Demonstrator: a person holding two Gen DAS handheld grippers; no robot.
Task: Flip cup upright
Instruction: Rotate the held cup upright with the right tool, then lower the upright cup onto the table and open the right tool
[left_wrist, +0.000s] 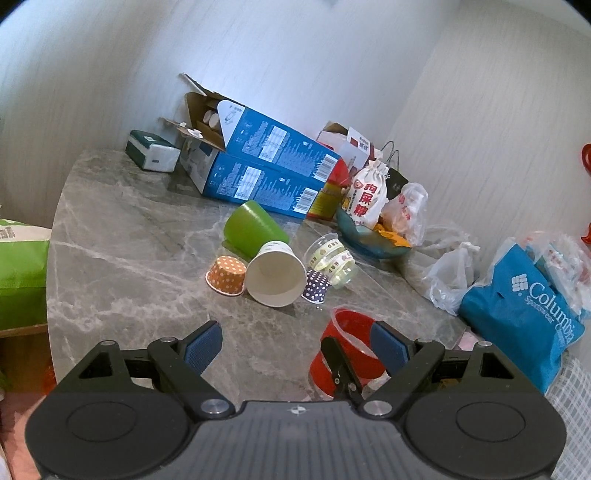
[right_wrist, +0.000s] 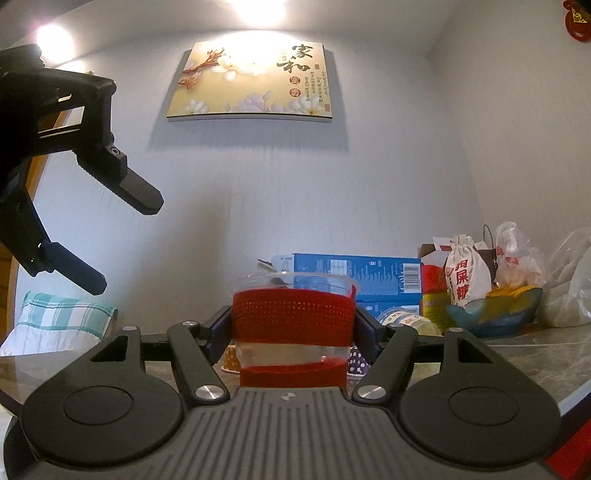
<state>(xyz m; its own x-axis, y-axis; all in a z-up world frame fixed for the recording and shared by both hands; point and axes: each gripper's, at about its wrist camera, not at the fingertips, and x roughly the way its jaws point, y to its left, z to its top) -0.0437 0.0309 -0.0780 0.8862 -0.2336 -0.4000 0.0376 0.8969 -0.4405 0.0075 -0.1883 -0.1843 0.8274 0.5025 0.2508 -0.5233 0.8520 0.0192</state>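
A clear plastic cup with red bands (right_wrist: 293, 321) stands upright, mouth up, between my right gripper's (right_wrist: 293, 332) blue pads, which are shut on its sides. In the left wrist view the same red cup (left_wrist: 349, 334) sits low on the marble table (left_wrist: 129, 258), with a right-gripper finger (left_wrist: 338, 363) against it. My left gripper (left_wrist: 295, 345) is open and empty, held above the table to the cup's left; it shows in the right wrist view (right_wrist: 125, 236) at upper left.
Several cups lie on their sides mid-table: a green cup (left_wrist: 253, 229), a white paper cup (left_wrist: 275, 273), an orange dotted cup (left_wrist: 226, 275), a purple dotted cup (left_wrist: 316, 286), a clear printed cup (left_wrist: 332, 260). Blue boxes (left_wrist: 266, 166), a snack bowl (left_wrist: 373, 240) and bags (left_wrist: 517, 317) line the wall.
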